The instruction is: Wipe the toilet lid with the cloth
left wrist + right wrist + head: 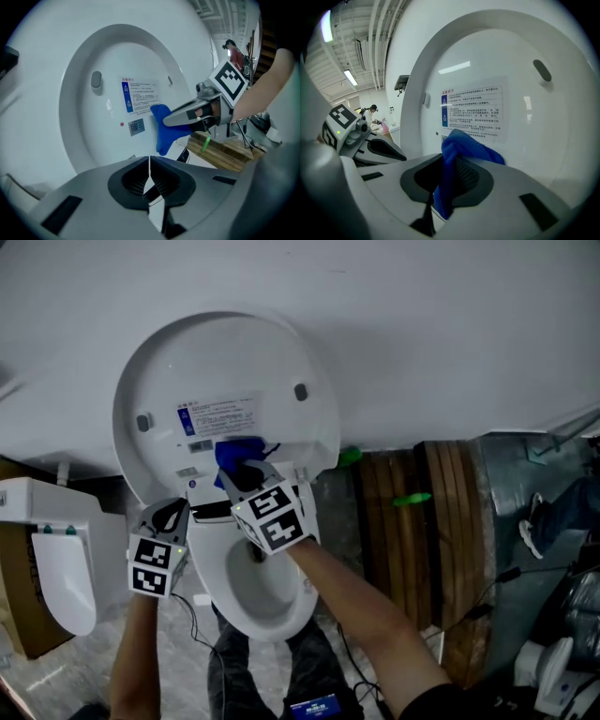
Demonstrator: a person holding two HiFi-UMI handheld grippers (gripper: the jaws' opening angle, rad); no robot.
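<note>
The white toilet lid (234, 362) stands raised, its inner face toward me, with a printed label (217, 415) in the middle. My right gripper (246, 472) is shut on a blue cloth (236, 453) and holds it against the lid's lower part, just under the label. In the right gripper view the blue cloth (457, 157) bunches up between the jaws in front of the label (472, 111). My left gripper (172, 515) hangs to the left of the bowl (255, 587), shut and holding nothing. The left gripper view shows the cloth (165, 127) held by the right gripper (161, 123) on the lid (108, 79).
A white urinal-like fixture (56, 563) stands at the left on a brown box. Wooden planks (427, 531) lie to the right of the toilet, with green items (411, 499) on them. Cables and dark gear (562, 615) sit at the far right. A person's legs (272, 671) are below the bowl.
</note>
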